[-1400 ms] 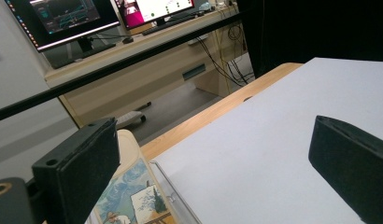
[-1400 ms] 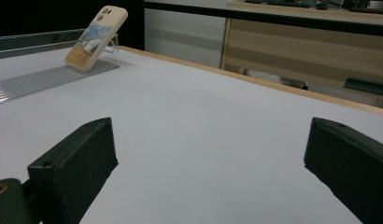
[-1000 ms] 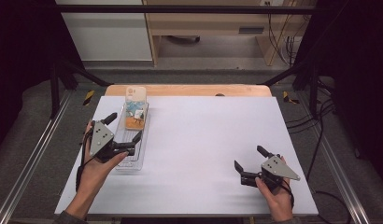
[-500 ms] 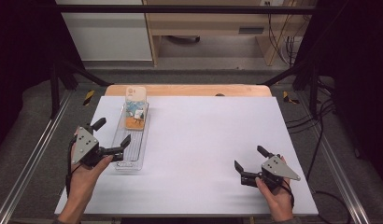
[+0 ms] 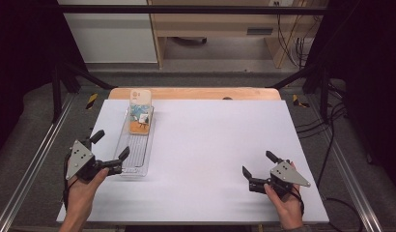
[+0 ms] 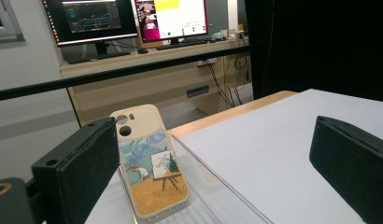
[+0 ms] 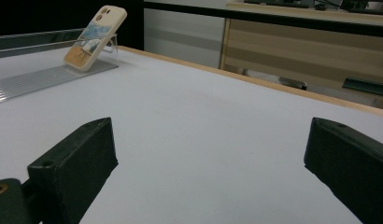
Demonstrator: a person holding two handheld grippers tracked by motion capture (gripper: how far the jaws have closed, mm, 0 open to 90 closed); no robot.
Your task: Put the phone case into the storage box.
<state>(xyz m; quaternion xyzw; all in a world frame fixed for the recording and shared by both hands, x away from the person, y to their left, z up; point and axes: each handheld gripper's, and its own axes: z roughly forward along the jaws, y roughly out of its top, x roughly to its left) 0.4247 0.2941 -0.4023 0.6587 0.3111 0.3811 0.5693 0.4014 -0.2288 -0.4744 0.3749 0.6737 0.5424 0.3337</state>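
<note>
1. Since a second ago our left gripper [image 5: 110, 151] has drawn back from over the clear tray [image 5: 122, 159] toward the near left corner of the table [image 5: 225, 145]; it now sits just beside the tray's near end, jaws spread wide and holding nothing.
2. Our right gripper [image 5: 258, 168] has not shifted — it rests low over the near right part of the table, well apart from the tray, jaws likewise released and empty.
3. We see the phone case [image 5: 139, 112] standing at the far end of the tray, tilted back so its painted side faces us; in the right gripper view it leans on a small clear stand [image 7: 112, 46], which explains why it stays propped rather than lying flat.
4. In the left gripper view the phone case [image 6: 150, 165] rises ahead, close by the left-hand jaw, with the ribbed tray floor [image 6: 217, 205] running toward us.
5. We judge the propped pose a display position — the case looks set down and let go, and our hands sit back at the near edge to leave it undisturbed.
6. Any further touch would risk tipping it off the stand.
</note>
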